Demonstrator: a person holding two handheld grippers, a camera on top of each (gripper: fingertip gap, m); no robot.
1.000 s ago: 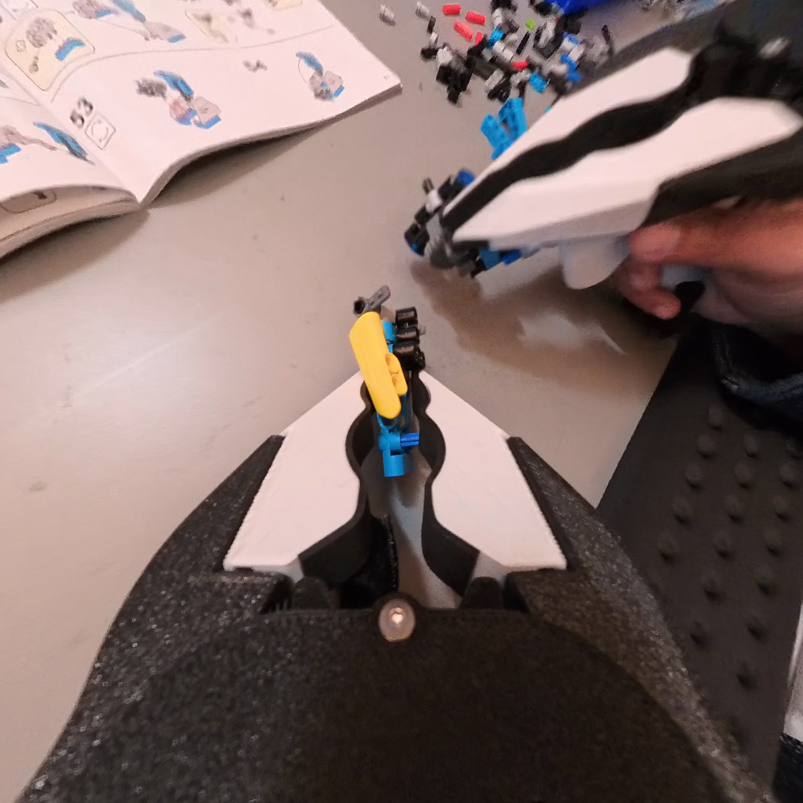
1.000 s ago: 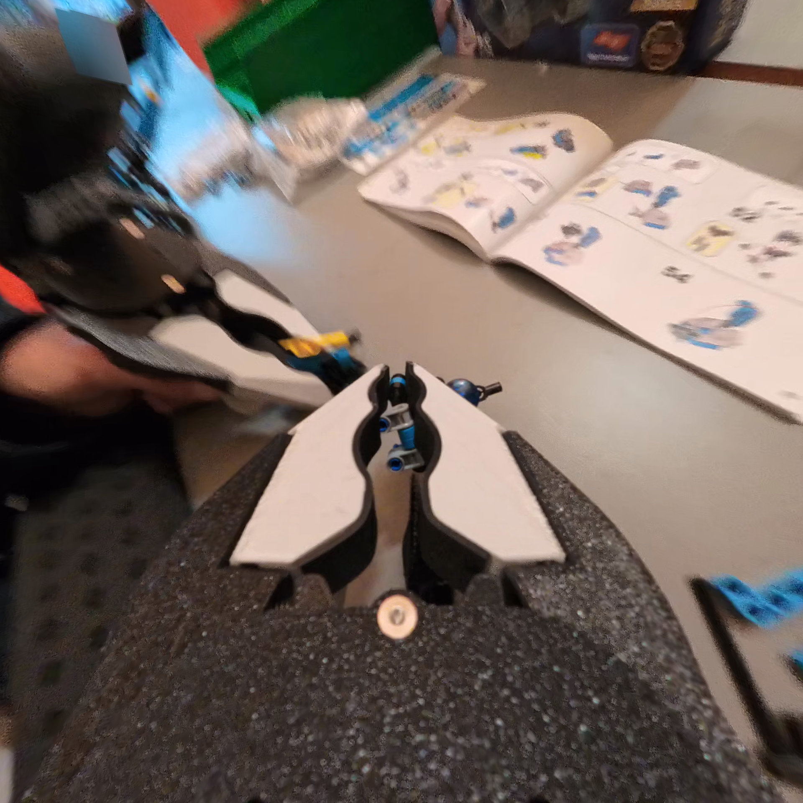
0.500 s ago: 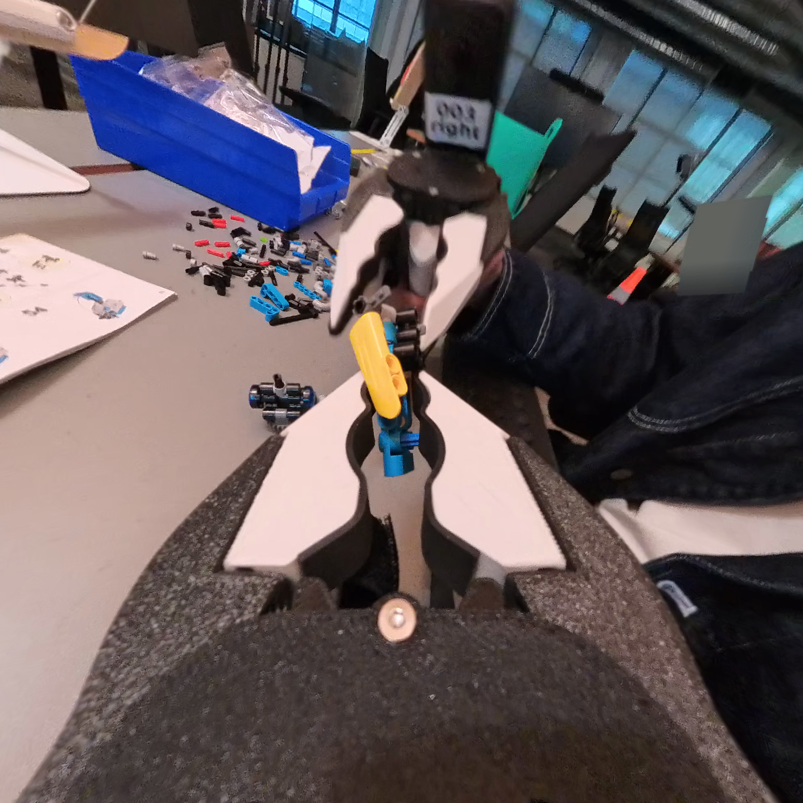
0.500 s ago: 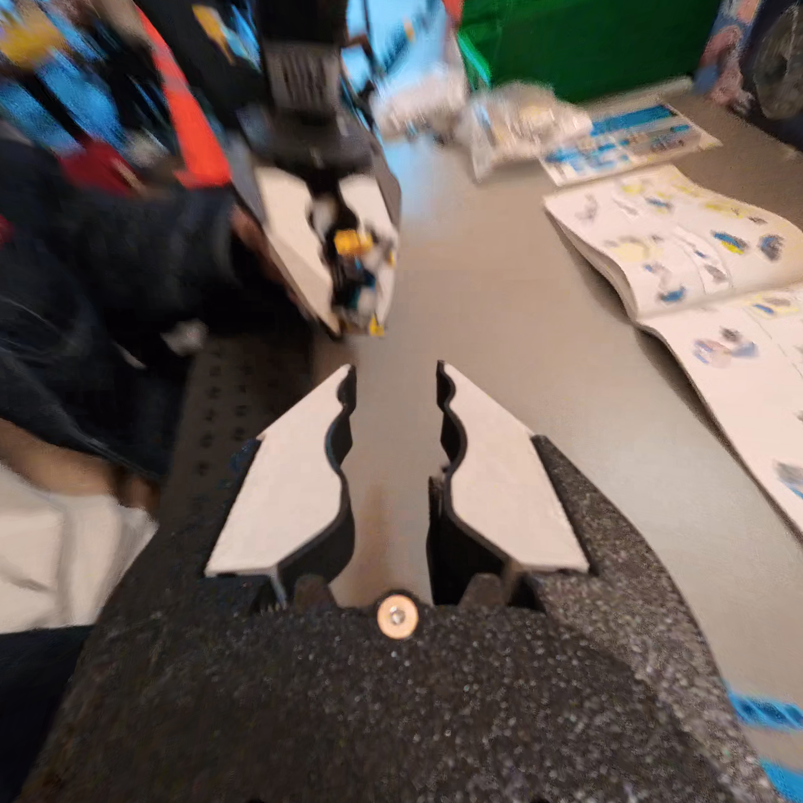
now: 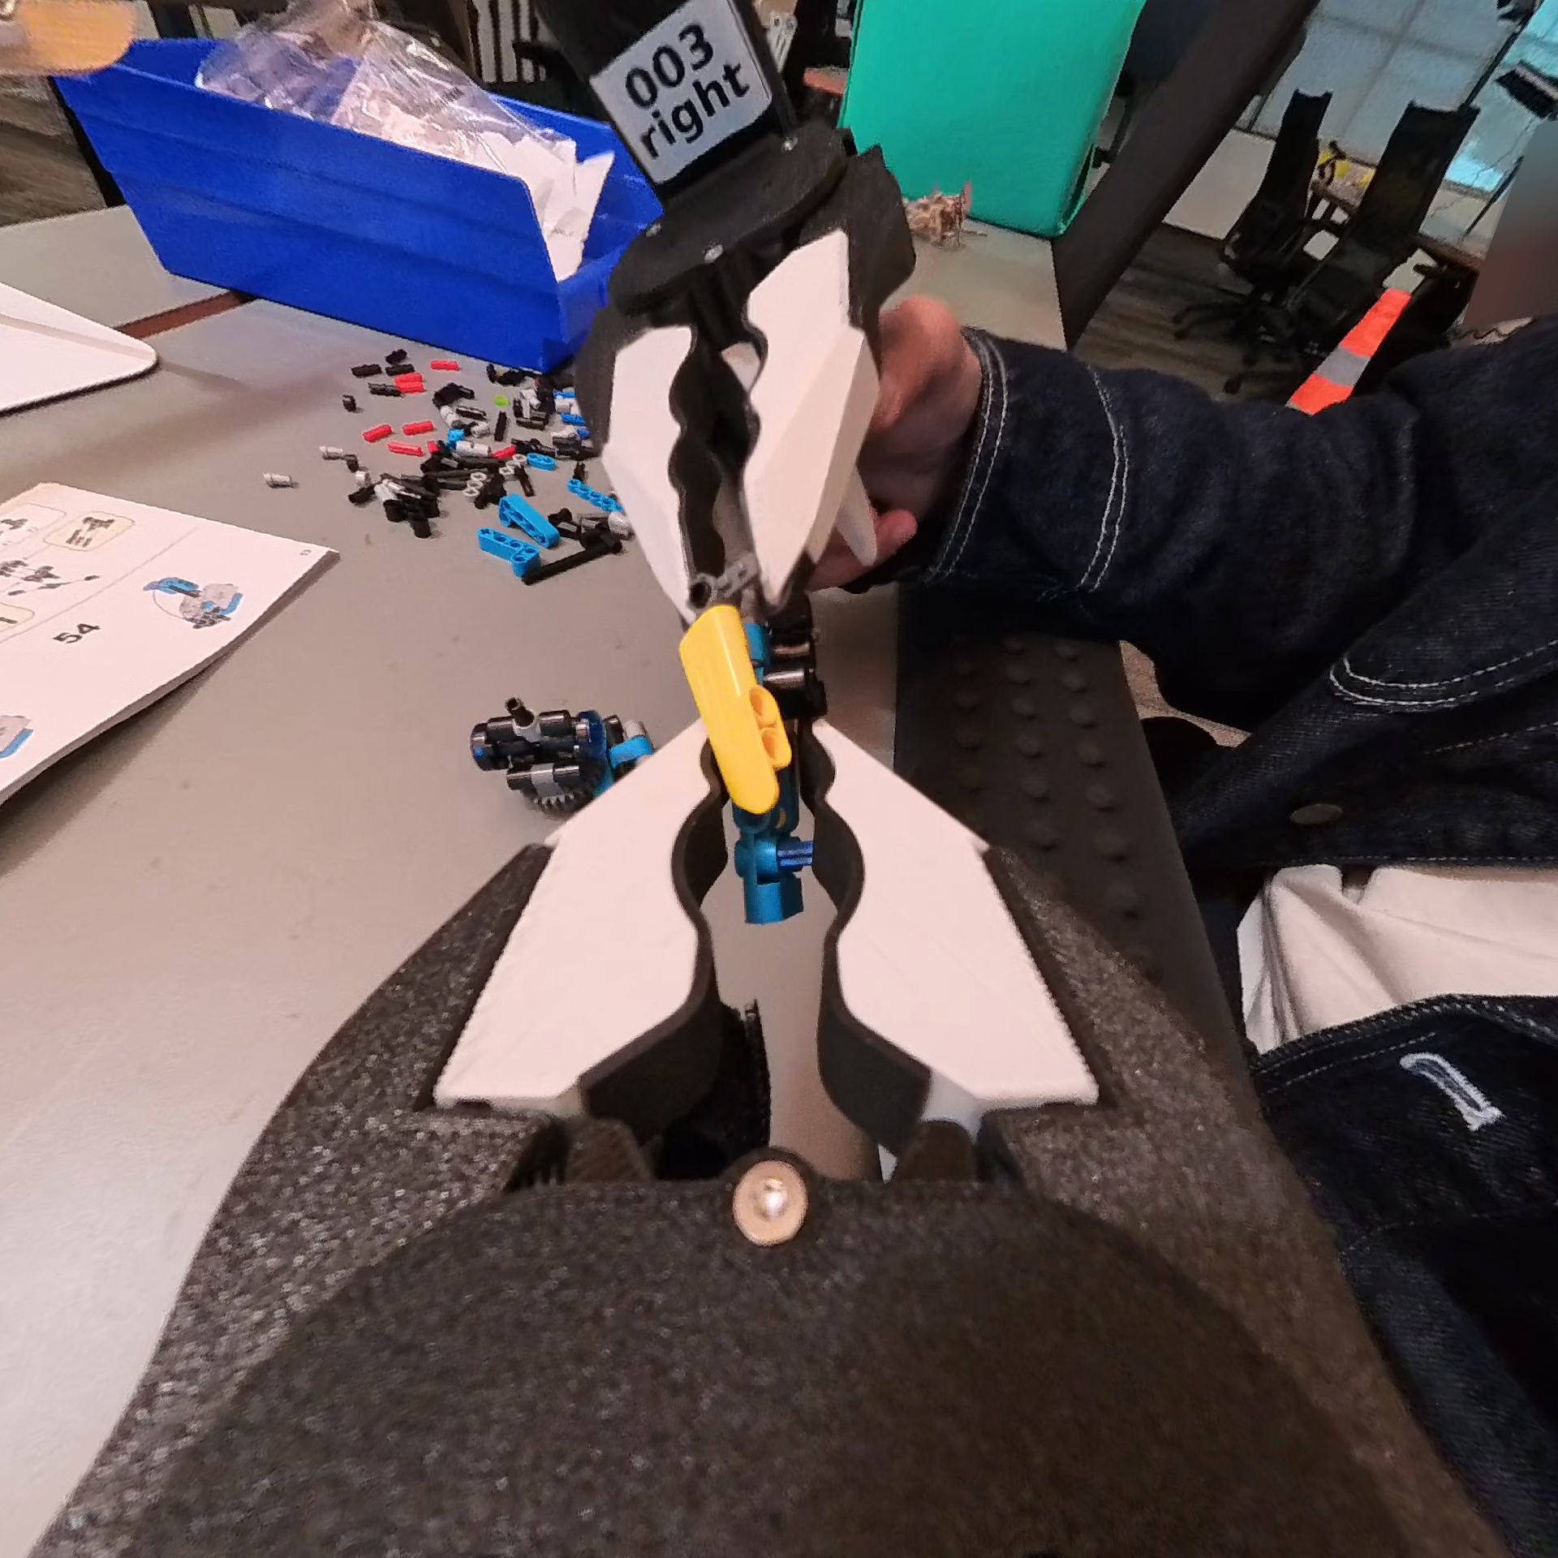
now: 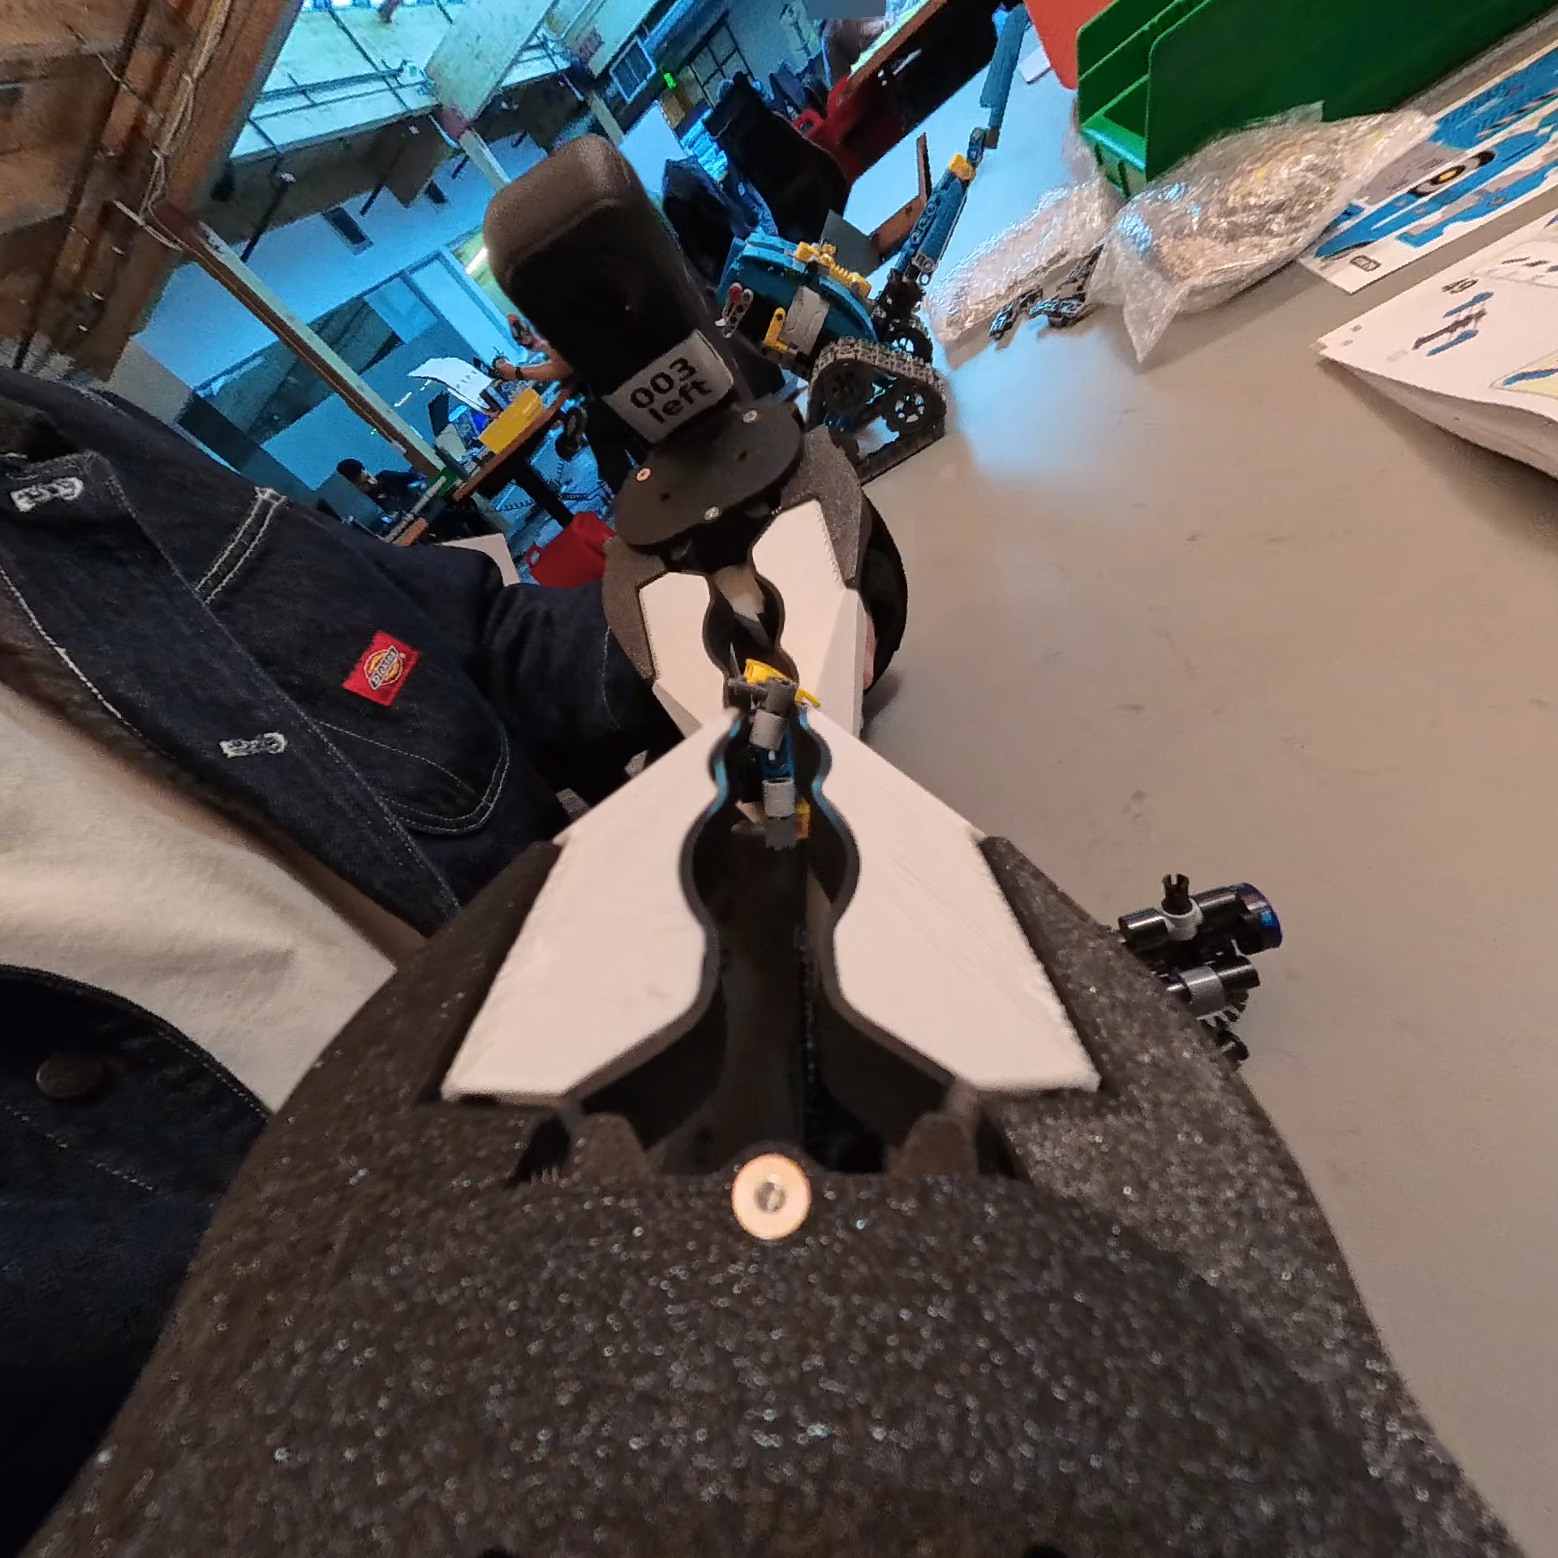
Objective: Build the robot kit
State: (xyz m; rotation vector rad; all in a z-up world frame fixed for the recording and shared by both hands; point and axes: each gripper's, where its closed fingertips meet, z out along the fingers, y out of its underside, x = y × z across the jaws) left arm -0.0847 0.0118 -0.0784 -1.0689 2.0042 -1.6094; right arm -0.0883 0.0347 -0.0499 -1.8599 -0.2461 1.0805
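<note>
Holding yellow-and-blue brick assembly [image 5: 742, 742] in closed left gripper [image 5: 759, 763]; right gripper [image 5: 732, 590] nearly closed, pinching its grey top connector [image 5: 727, 580]. Keep both aligned above table's near edge [image 5: 860, 641]; press gently.

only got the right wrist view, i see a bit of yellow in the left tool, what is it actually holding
Observer: The left tool is shut on a small assembly: a long yellow panel on a blue beam, with black connectors beside it.
Operator: anything sticking out behind its fingers
Observer: Yes. The blue beam's end, which carries a small blue pin, hangs back in the gap between the fingers.
Operator: where are the spare parts, can't see any here
Observer: A pile of loose pieces lies on the table between a blue bin and the open booklet.
</note>
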